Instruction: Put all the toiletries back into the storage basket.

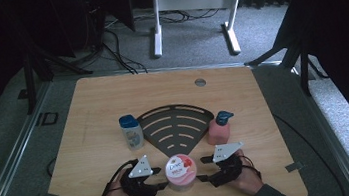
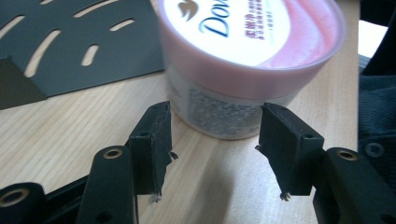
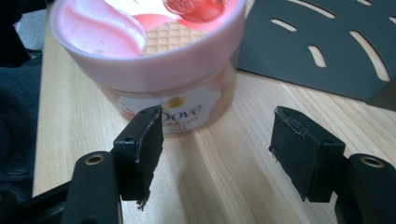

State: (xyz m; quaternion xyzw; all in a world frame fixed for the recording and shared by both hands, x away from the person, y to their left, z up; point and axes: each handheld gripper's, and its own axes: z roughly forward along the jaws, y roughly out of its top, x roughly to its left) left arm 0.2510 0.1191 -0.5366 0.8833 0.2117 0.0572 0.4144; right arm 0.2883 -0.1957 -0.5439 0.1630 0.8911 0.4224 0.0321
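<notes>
A pink Dove jar (image 1: 180, 172) with a printed lid stands near the table's front edge, just in front of the tip of a black slotted fan-shaped rack (image 1: 175, 125). My left gripper (image 1: 162, 185) lies to the jar's left and my right gripper (image 1: 201, 178) to its right, both pointing at it. In the left gripper view the jar (image 2: 243, 60) stands just beyond the open jaws of the left gripper (image 2: 215, 149), untouched. In the right gripper view the jar (image 3: 154, 60) sits ahead and left of the open right gripper (image 3: 217, 154), with bare wood between the pads.
A white bottle with a blue cap (image 1: 131, 131) stands left of the rack. A pink bottle with a blue pump top (image 1: 219, 127) stands to the rack's right. The wooden table (image 1: 93, 113) has a round cable hole (image 1: 200, 82) at the back. Desk legs and cables sit on the floor beyond.
</notes>
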